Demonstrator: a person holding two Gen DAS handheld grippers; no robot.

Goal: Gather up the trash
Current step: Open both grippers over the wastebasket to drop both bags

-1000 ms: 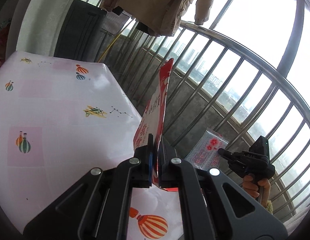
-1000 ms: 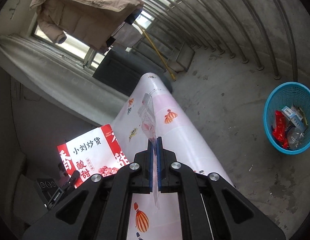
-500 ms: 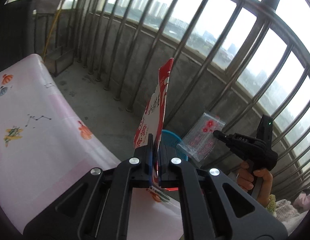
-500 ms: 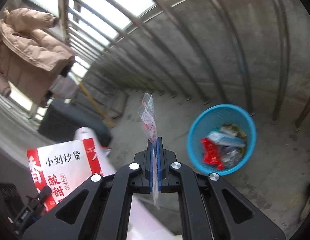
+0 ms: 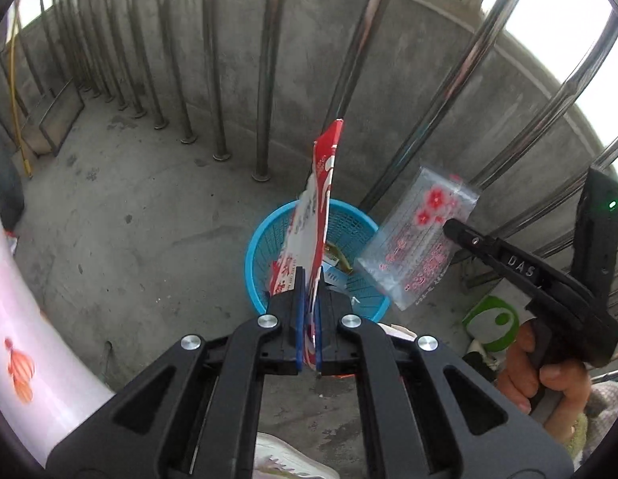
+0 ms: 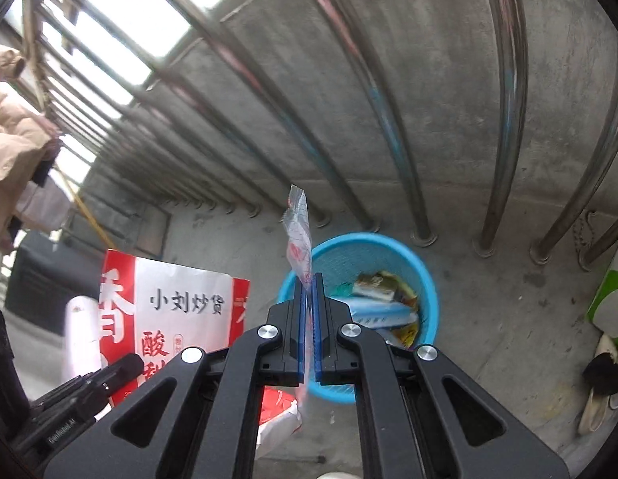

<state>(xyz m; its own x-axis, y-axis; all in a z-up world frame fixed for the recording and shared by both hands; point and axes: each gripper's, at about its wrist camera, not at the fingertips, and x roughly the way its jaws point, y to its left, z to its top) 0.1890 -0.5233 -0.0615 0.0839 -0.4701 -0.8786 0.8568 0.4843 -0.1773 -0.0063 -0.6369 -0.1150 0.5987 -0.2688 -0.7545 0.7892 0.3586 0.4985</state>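
Trash, two light, floppy wrappers: left gripper (image 5: 307, 319) pinches the red-and-white snack bag (image 5: 314, 215) by its edge, right gripper (image 6: 307, 331) the clear packet (image 6: 299, 235), mid-frame above the blue basket (image 6: 426, 275).

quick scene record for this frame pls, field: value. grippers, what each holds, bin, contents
left gripper: shut on red-and-white snack bag, bag standing edge-on above the fingers
right gripper: shut on clear wrapper with red flowers
bin: blue mesh basket on the concrete floor, by the metal railing
bin contents: several wrappers already inside
position: both bags held in the air, in line with the basket in both wrist views, not in it yet
other: green-and-white bag and shoes beside the railing
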